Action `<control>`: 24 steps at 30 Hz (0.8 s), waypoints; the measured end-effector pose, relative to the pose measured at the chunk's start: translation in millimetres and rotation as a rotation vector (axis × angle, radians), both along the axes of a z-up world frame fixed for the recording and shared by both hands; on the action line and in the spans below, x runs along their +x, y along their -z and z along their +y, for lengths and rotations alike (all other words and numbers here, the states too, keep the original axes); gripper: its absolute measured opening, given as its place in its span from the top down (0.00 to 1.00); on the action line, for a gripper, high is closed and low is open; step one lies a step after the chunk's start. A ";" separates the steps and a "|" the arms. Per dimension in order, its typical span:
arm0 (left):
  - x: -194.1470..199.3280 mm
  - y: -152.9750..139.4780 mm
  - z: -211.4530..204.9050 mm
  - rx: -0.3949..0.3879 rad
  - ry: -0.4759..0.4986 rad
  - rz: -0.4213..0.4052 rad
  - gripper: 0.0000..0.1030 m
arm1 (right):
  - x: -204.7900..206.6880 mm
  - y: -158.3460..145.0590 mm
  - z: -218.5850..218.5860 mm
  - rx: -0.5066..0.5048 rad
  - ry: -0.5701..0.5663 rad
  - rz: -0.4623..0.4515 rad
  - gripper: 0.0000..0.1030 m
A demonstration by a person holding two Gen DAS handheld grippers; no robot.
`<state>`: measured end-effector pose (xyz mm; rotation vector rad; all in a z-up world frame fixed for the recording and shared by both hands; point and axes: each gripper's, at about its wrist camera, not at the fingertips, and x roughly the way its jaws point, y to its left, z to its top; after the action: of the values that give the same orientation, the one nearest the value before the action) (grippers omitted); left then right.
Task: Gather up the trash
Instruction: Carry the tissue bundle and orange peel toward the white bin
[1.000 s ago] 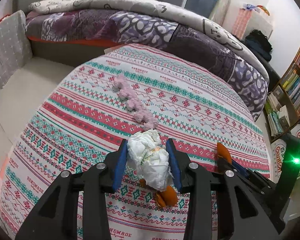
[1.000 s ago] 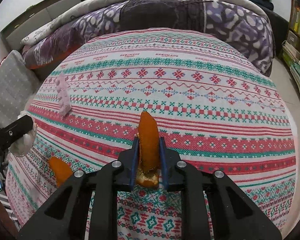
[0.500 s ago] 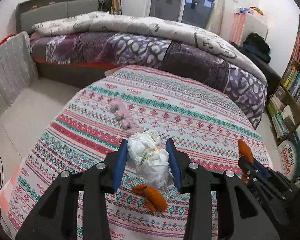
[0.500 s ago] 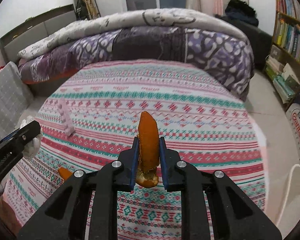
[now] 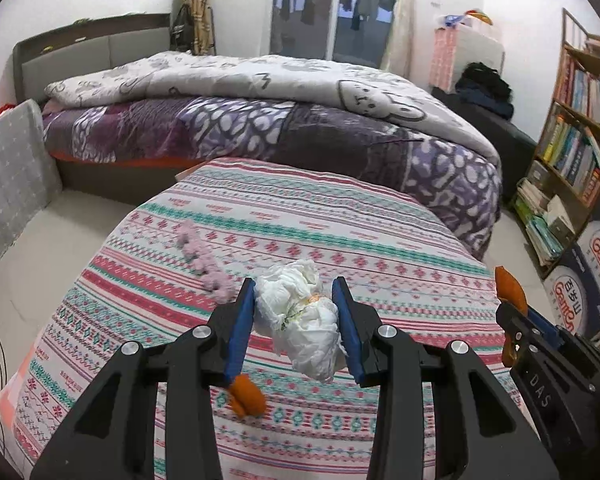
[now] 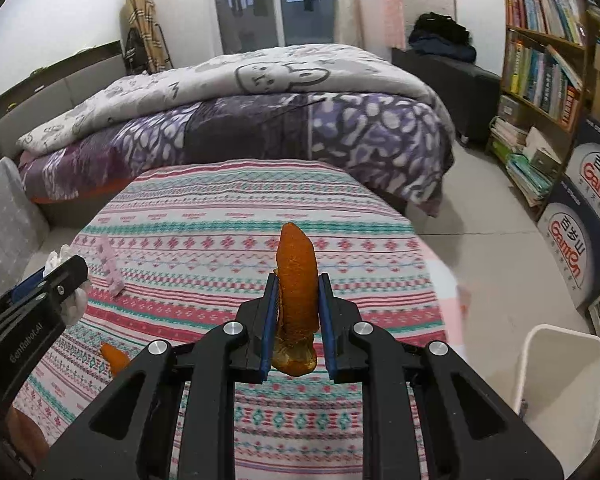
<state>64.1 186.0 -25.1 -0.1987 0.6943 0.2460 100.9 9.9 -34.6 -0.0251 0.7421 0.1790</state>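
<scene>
— Cloth (image 5: 340,220) with red and green bands covers the low table, and it is soft, so anything on it sinks a little. What is the biggest piece of trash?

— The crumpled tissue (image 5: 300,312). The left gripper (image 5: 295,320) is closed on it, one blue pad on each side, and holds it above the cloth. It looks very light and soft. I think it squashes under the pads and does not slip, so a hold across the middle of the ball is good, as it is now.

— And the other gripper?

— The right gripper (image 6: 297,312) is clamped on an orange peel (image 6: 295,280). The peel stands upright between the pads, its tip well above them and its lower end hanging below. It seems light, a bit stiff and curved, maybe waxy outside. A hold on the wide middle part looks safer to me than on the thin tip.

— Is something left on the table?

— Yes, a smaller peel piece (image 5: 245,394) lies on the cloth, under the left gripper near the front edge. It is small and low, so I think the pads must come flat from the sides. There is also a pink fluffy strip (image 5: 203,264) farther back; I cannot tell if it is trash.

— Where should it go?

— A white bin (image 6: 556,376) stands on the floor at the right of the table, open on top.
</scene>
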 end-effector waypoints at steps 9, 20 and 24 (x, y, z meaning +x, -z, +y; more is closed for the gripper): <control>4.1 -8.5 -45.1 0.013 0.080 -0.019 0.62 | -6.5 -12.5 -42.8 0.014 0.062 -0.020 0.82; 7.4 -13.8 -98.8 0.033 0.175 -0.033 0.62 | -13.8 -20.5 -98.2 0.031 0.160 -0.027 0.82; 7.1 -15.7 -116.3 0.037 0.209 -0.040 0.62 | -19.4 -23.5 -119.5 0.035 0.204 -0.035 0.82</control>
<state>71.2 69.7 -9.4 -0.0941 0.6648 0.0552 81.4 -109.6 -11.1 0.0800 0.7022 -0.0032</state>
